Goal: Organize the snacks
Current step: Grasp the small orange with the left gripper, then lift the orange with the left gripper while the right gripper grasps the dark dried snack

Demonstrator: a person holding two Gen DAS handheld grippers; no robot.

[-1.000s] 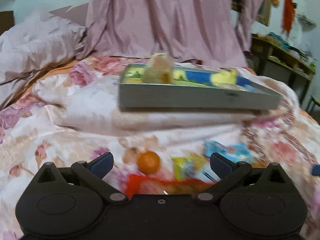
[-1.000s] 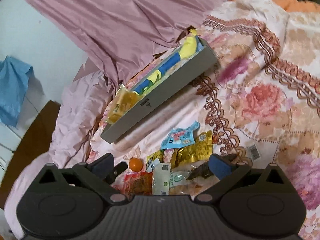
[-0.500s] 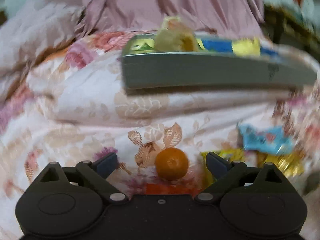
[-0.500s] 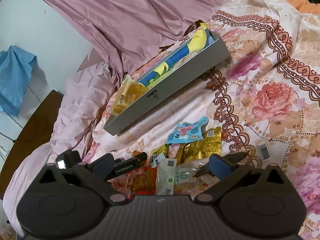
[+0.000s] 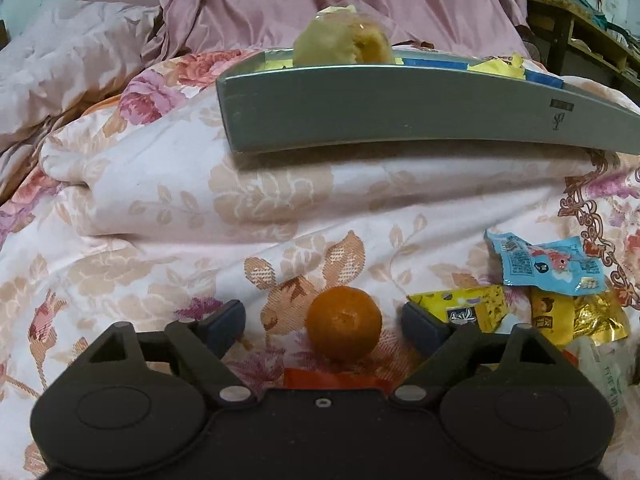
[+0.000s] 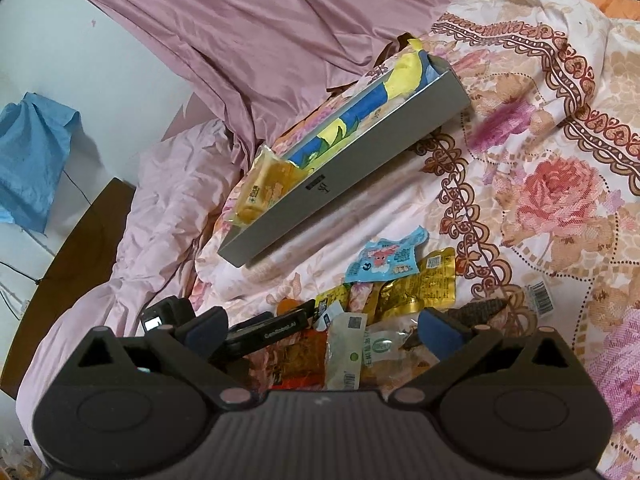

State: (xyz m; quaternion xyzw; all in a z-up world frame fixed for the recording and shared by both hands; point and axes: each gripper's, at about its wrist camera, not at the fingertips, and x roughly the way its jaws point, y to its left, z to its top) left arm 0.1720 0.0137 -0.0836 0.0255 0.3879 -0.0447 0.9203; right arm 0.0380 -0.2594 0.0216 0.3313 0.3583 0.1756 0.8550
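— Looking along the left gripper (image 5: 322, 322), what lies ahead?

— Its two blue-tipped fingers (image 5: 224, 320) are spread wide. A small round orange fruit (image 5: 344, 322) sits on the bedding between them, closer to the right finger, touching neither.

— What is it resting on?

— A floral quilt (image 5: 160, 216), cream with pink roses. A red packet (image 5: 336, 378) peeks out just below the fruit, mostly hidden by the gripper body.

— And the other snacks?

— To the right of the fruit lie a yellow packet (image 5: 464, 306), a gold foil packet (image 5: 580, 318), and above them a light blue packet (image 5: 548, 262) with a cartoon print.

— Where is the container?

— A long grey tray (image 5: 400, 116) rests higher up on a fold of the quilt, well beyond the fruit. A clear-wrapped pastry (image 5: 344, 42) stands at its left end, with blue and yellow wrappers behind it.

— What about the right gripper (image 6: 324, 332)?

— It hovers over the heap of packets, also opened wide and gripping nothing. Below it are a white and green packet (image 6: 346, 350) and the same gold foil and light blue packets. The left gripper's dark body shows at its lower left.

— And behind?

— A mauve curtain (image 6: 260, 32) hangs behind the bed.
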